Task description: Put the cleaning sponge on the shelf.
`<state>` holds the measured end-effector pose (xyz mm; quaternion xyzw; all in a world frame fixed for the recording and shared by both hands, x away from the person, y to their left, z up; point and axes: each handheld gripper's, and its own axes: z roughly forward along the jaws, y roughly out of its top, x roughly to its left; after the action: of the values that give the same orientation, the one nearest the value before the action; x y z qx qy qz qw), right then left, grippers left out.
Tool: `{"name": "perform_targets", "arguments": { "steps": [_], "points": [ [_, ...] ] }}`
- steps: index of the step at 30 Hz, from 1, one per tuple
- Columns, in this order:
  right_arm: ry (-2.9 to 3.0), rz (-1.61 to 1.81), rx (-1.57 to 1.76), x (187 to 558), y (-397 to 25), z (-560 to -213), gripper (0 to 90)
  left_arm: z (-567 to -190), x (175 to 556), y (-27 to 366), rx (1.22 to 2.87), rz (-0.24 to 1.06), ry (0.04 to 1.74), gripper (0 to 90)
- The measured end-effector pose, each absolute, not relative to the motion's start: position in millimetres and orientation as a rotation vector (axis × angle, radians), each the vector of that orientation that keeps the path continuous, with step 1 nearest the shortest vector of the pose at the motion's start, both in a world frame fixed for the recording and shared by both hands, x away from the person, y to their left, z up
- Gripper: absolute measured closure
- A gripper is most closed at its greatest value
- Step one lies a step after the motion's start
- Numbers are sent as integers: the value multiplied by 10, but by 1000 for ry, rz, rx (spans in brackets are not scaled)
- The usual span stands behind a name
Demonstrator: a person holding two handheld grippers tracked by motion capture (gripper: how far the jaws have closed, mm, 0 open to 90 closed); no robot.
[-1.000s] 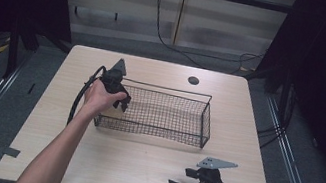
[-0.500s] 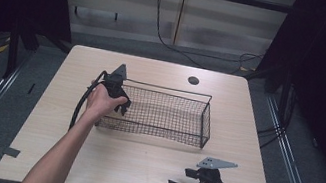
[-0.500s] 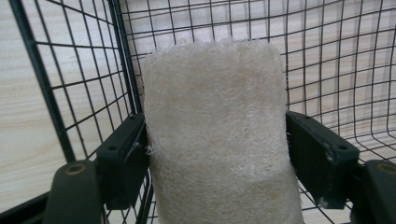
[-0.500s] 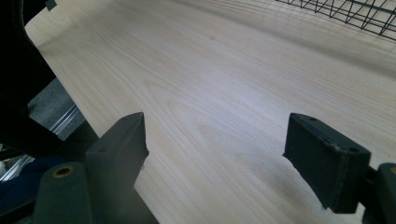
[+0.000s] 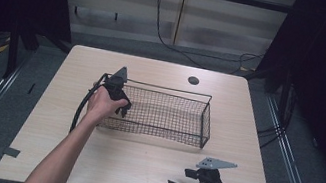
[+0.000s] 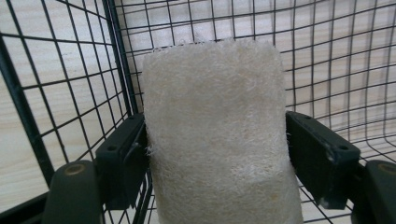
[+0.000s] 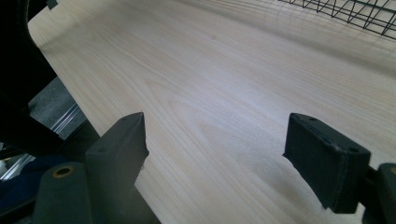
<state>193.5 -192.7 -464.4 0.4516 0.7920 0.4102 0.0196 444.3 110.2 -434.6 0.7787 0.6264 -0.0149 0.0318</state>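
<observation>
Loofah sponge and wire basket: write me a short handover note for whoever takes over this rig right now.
Left hand-held gripper: shut on the loofah sponge, at the left end of the wire basket, mesh all around it.
Right hand-held gripper: open, holds nothing, low over the bare table at its near right corner.
Done: sponge gripped and brought into the basket.
Left: probably set it on the basket floor, release, withdraw. Whether it already touches the floor cannot be told.

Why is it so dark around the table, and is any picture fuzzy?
High view: the pale wooden table is lit while the floor and sides fall into black. Left gripper view: the cream fibrous loofah pad looks sharp, clamped by the left gripper inside the black wire basket. Right gripper view: the right gripper is soft-edged, with a dark shadow at left.
</observation>
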Motion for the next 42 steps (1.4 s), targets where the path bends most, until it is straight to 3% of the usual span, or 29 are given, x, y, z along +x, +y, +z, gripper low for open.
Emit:
{"name": "perform_targets", "arguments": {
  "steps": [9, 22, 42],
  "points": [
    [2458, 1275, 1402, 1936, -1929, -4644, 207, -4368, 4443, 1083, 2419, -108, 1948, 252],
    [2458, 1276, 1401, 1933, -1925, -4641, 208, -4347, 4430, 1095, 2381, -102, 1955, 217],
    [2453, 1275, 1403, 1935, -1932, -4638, 208, -4178, 4372, 1198, 2318, -163, 1846, 177]
  ]
}}
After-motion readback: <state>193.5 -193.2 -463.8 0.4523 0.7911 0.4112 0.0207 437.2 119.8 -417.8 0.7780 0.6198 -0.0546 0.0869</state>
